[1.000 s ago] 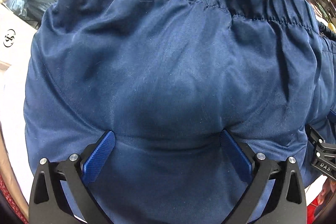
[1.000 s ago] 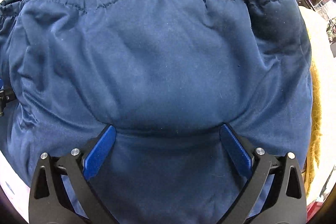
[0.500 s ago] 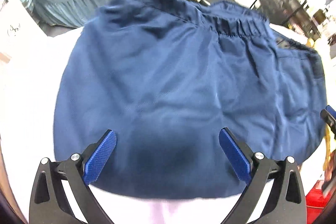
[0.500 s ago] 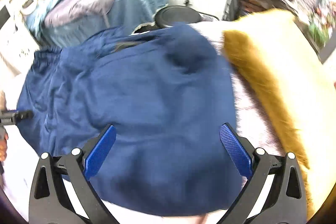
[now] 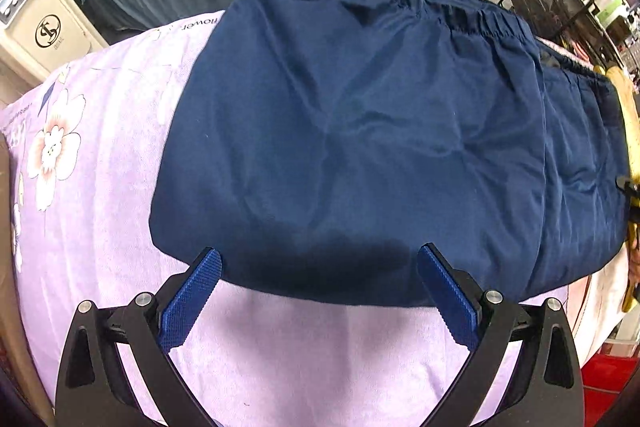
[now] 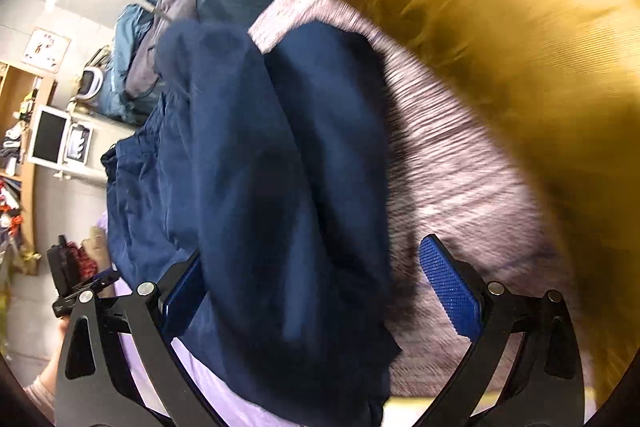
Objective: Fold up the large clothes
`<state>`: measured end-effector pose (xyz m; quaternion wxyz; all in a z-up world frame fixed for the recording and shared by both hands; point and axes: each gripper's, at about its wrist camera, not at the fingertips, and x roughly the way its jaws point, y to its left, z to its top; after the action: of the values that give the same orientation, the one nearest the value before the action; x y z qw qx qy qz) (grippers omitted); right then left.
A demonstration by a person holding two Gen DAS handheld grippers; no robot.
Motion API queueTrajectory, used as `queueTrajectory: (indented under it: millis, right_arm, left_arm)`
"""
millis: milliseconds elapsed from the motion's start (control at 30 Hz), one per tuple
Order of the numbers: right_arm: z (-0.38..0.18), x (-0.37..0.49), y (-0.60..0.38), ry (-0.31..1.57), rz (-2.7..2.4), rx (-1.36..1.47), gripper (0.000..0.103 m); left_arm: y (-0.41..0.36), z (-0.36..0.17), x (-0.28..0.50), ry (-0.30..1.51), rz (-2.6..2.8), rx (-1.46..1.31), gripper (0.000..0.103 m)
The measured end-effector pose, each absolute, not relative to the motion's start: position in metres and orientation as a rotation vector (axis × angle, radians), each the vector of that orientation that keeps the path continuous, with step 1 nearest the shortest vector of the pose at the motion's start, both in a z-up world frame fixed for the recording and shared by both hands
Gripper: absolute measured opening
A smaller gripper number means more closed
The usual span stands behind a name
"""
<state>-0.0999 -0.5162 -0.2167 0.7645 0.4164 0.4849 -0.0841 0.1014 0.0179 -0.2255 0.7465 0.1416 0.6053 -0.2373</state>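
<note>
One folded pair of navy blue elastic-waist trousers lies on the lilac floral towel-covered surface, its near folded edge just past the left gripper. That gripper's fingers are spread wide, holding nothing, with bare towel under them and plenty of open room to the left. The right gripper is spread wide too, navy cloth lying between its fingers; that view is blurred. One mustard-yellow fuzzy garment crowds the right side.

Smooth navy cloth trousers; fuzzy lilac towel.
</note>
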Motion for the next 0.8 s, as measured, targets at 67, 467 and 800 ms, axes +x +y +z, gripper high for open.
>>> queueTrajectory:
  millis: [67, 467, 800]
  right_arm:
    - [-0.229, -0.085, -0.512, 1.084, -0.163, 0.881, 0.098]
    - [-0.167, -0.066, -0.464, 1.065, -0.195, 0.618, 0.025]
    - [-0.158, -0.066, -0.446, 1.098, -0.259, 0.544, 0.023]
  left_arm:
    - [0.012, -0.227, 0.099, 1.326, -0.516, 0.333, 0.097]
    - [0.006, -0.221, 0.092, 1.282, -0.512, 0.372, 0.097]
    - [0.060, -0.196, 0.151, 1.228, -0.522, 0.266, 0.097]
